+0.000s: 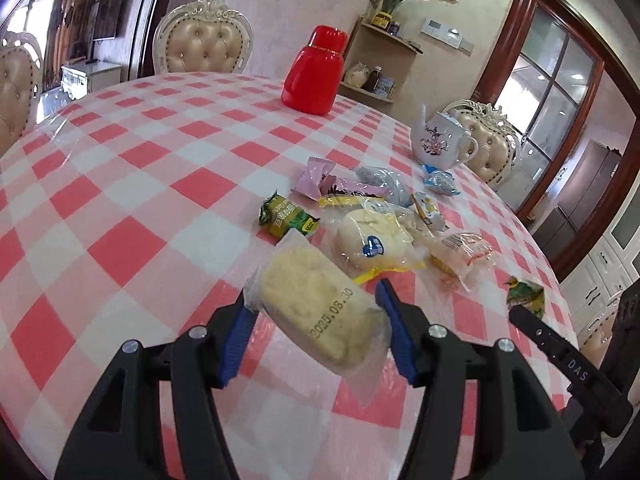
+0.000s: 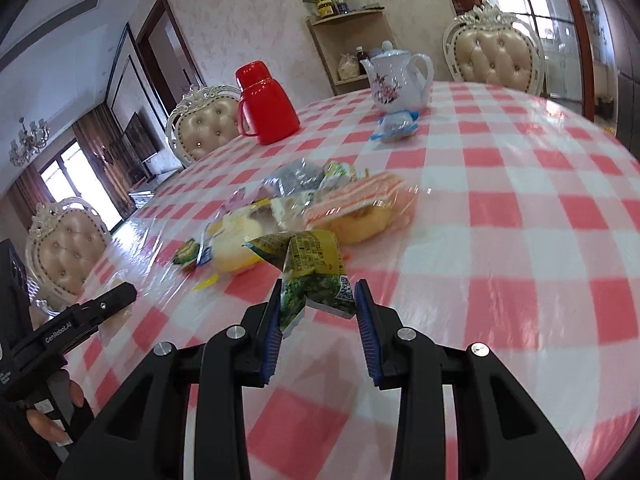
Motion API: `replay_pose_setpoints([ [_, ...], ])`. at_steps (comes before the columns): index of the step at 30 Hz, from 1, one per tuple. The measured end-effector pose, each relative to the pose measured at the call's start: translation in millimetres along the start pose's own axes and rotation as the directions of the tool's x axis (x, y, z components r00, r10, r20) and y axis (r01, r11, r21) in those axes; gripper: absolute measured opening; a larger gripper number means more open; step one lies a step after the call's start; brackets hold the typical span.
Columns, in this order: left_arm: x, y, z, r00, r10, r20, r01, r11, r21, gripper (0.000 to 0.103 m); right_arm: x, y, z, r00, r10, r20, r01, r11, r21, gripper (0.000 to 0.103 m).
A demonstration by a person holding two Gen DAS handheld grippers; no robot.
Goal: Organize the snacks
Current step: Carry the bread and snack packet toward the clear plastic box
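Left gripper angled down, clamped on pale cake packet; right gripper likewise, pinching green wrapper.

A tablecloth checked in pink, red and white is seen. A plain red flask and a white teapot painted with pink flowers are shown. Snack wrappers are coloured pale yellow, green-and-yellow, pink and blue.
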State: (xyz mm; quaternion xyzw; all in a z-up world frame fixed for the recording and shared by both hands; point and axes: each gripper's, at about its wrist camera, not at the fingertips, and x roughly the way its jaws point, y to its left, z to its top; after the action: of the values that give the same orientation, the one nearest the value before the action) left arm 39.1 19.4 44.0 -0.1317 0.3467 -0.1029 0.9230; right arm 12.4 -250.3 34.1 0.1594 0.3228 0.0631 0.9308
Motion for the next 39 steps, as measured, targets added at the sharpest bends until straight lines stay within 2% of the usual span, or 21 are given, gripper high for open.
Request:
replay_pose_setpoints([
  [12,-56,15,-35,0.999,0.015,0.052,-0.013,1.000,-0.026,0.060,-22,40,-37,0.993,0.117,-0.031,-0.116,0.993,0.008,0.034],
  [20,-105,29,-68,0.995,0.091,0.048,-0.092,0.996,0.020,0.060,-38,87,-69,0.969,0.235,-0.078,-0.237,0.971,-0.017,0.034],
  [25,-142,53,-85,0.993,0.111,0.046,-0.112,0.994,0.018,0.060,-45,121,-88,0.951,0.281,-0.126,-0.289,0.955,-0.057,0.034],
  [27,-160,65,-90,0.989,0.138,0.058,-0.140,0.990,0.017,0.060,-51,137,-96,0.945,0.295,-0.140,-0.309,0.947,-0.088,0.034],
  [33,-207,100,-97,0.976,0.204,0.077,-0.204,0.979,-0.011,0.061,-70,200,-117,0.918,0.351,-0.184,-0.385,0.901,-0.201,0.034],
  [39,-250,150,-105,0.955,0.283,0.083,-0.279,0.958,-0.060,0.062,-83,271,-146,0.873,0.407,-0.269,-0.479,0.822,-0.309,0.034],
])
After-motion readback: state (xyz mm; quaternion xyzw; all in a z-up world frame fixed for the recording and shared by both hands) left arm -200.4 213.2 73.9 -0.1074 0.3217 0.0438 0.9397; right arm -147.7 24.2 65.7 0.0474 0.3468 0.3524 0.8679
